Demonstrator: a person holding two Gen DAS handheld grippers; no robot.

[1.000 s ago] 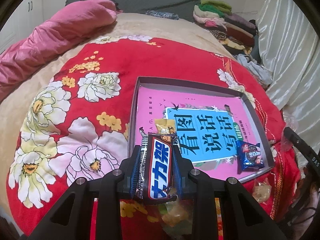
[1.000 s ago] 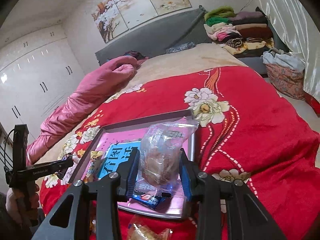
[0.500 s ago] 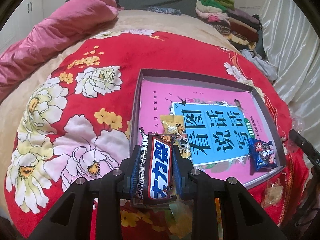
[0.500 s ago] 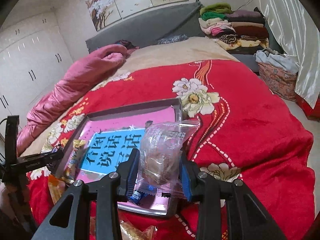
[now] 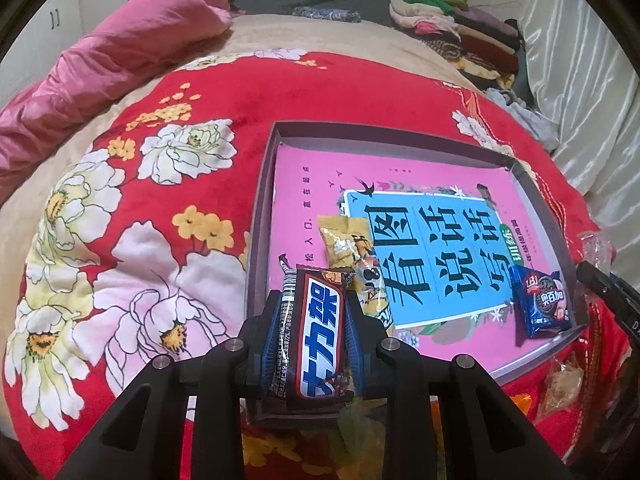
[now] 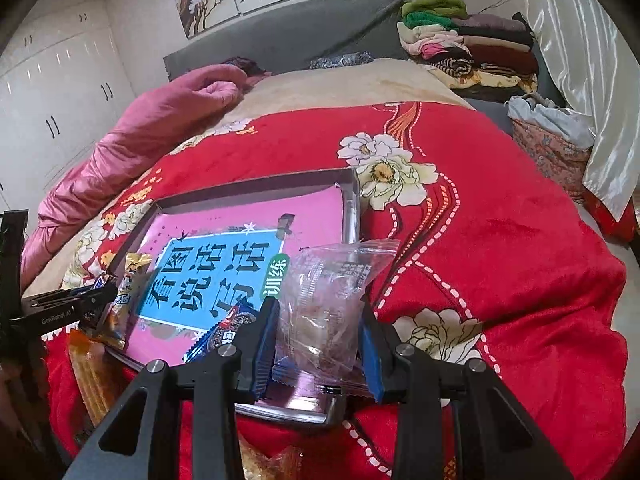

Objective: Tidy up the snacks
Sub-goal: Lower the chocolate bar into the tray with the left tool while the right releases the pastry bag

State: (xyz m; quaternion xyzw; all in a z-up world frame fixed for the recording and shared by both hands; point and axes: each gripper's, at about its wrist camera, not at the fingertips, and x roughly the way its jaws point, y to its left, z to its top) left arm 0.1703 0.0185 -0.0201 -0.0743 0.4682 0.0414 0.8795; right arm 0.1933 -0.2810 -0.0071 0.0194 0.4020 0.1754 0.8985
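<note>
The left gripper is tilted steeply down over the near left corner of a shallow grey tray, its blue pads clenched on a brown chocolate bar that stands lengthwise between them. The right gripper is angled down over the tray's near right corner, its pads pressed against a clear packet holding something pale brown.

The tray is lined with a pink book cover bearing a blue title panel. Inside it, a yellow snack packet lies near the left wall and a blue biscuit packet sits in the near right corner. A few more wrapped snacks are seen on the blanket just in front of the tray.

The tray rests on a red blanket printed with white and yellow flowers, spread over a bed. A pink quilt is bunched along the bed's left side. Folded clothes are stacked at the far right, beside a pale curtain. White wardrobes line the left wall.
</note>
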